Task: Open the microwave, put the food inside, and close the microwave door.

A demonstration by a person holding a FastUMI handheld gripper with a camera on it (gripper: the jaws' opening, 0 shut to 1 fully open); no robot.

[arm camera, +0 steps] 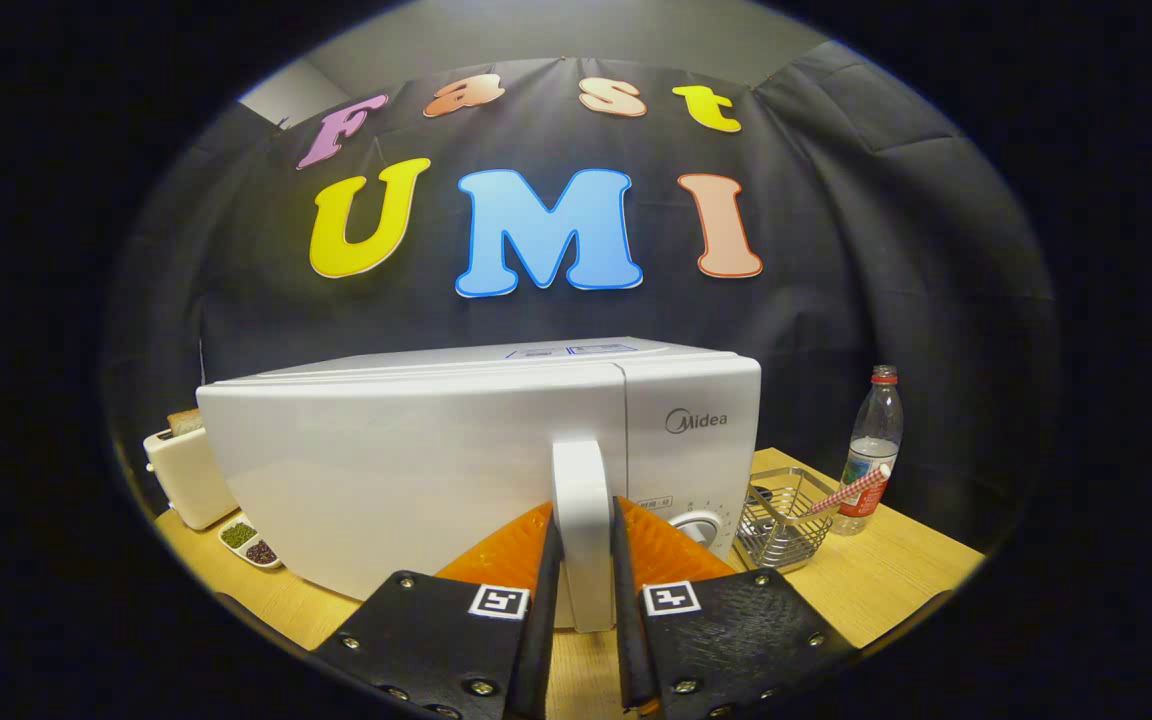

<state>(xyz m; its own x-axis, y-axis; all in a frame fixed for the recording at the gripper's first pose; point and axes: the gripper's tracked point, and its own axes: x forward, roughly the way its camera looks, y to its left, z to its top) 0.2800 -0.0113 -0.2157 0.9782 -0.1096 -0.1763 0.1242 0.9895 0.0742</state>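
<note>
Gripper view: the gripper [584, 560] has its two fingers closed in on the upright handle [582, 500] of the microwave [416, 470], one finger on each side and both seeming to press on it, so it has hold of the handle and nothing else. The microwave stands on a wooden table [886, 580], just ahead of the fingers. Its door [406, 470] looks shut or at most barely cracked; I cannot tell which, since the door's top edge bows in this lens.

As a judgement, the task is at its very start: the handle is gripped for the pull, the door is not yet swung open, no food is inside as far as can be seen, and closing the door is left as well. Which item is the food to go in is not clear. A toaster [186, 475] with a slice of bread stands left of the microwave, and a small dish [250, 543] of green and dark bits lies near it.

On writing: the microwave front reads "Midea" above the control panel. Small print above the dial [701, 525] is too fine to read. Right of the microwave sit a wire basket [781, 520] and a bottle [871, 450] whose label cannot be made out.
</note>
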